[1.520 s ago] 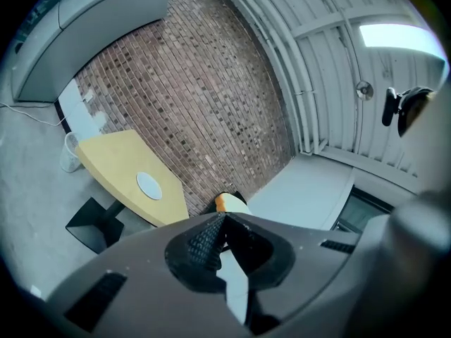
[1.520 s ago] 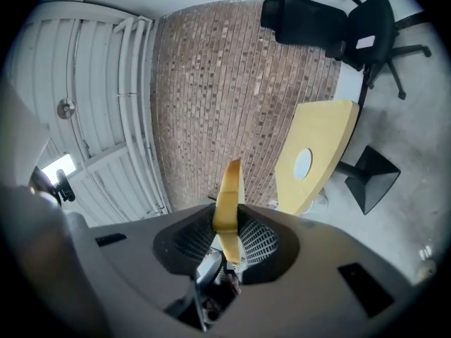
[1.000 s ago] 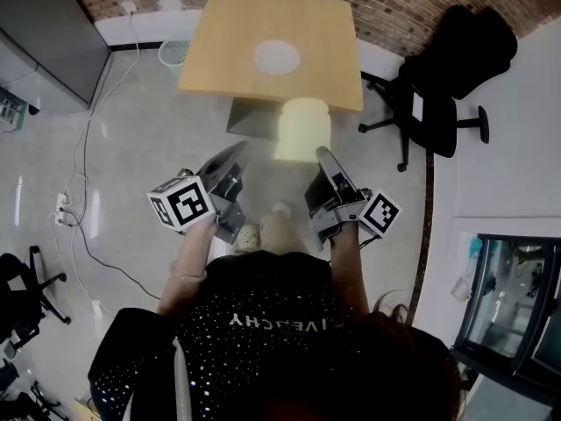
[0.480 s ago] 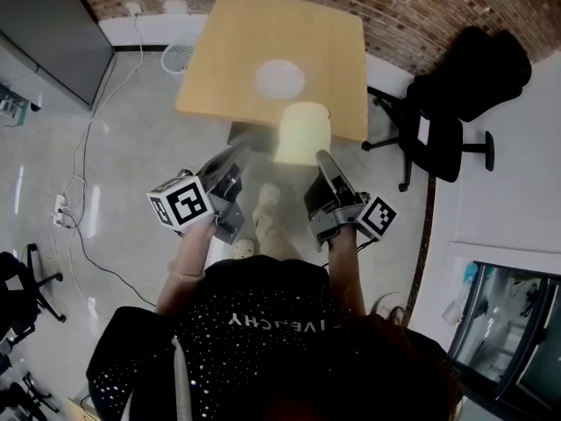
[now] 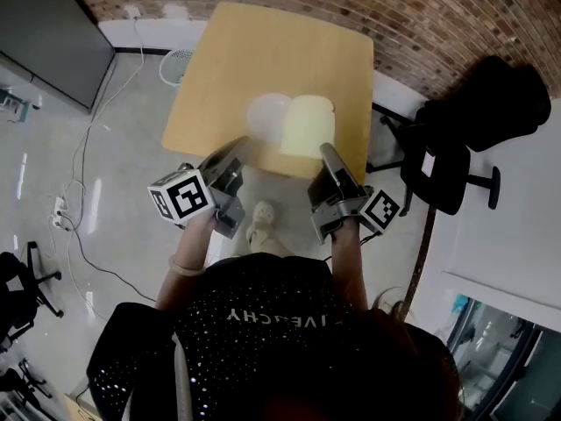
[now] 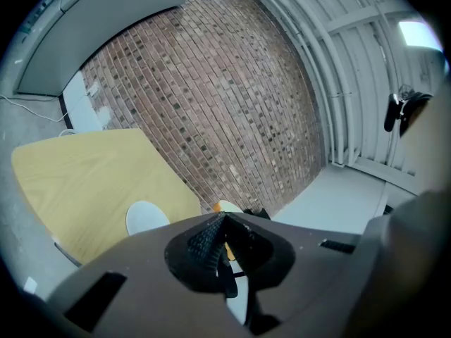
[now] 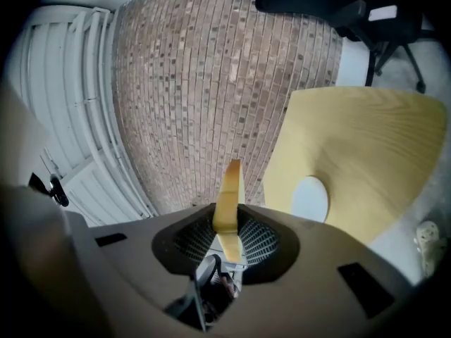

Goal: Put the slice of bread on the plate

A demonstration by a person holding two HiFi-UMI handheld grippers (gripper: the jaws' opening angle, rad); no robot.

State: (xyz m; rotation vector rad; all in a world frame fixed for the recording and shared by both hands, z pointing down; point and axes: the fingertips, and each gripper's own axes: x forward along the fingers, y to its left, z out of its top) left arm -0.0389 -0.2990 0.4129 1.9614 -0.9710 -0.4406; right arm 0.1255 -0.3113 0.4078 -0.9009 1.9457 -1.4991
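Note:
A pale slice of bread [image 5: 307,125] is clamped in my right gripper [image 5: 326,153], which is shut on its near edge. The slice hangs over the near part of the wooden table [image 5: 263,42], just right of the white plate [image 5: 266,112], overlapping its right rim in the head view. In the right gripper view the bread [image 7: 227,192] stands edge-on between the pads, with the plate [image 7: 310,198] lower right on the table [image 7: 366,139]. My left gripper [image 5: 233,153] is shut and holds nothing, at the table's near edge. Its own view shows the plate [image 6: 146,217] ahead.
A black office chair [image 5: 469,121] stands right of the table. A brick wall [image 5: 421,16] runs behind it. A white fan-like object [image 5: 175,60] and cables [image 5: 79,226] lie on the floor to the left, beside a grey cabinet [image 5: 44,24].
Both grippers have moved forward toward the table. The bread, earlier over the floor in front of the table, now hangs over the table's near part beside the plate.

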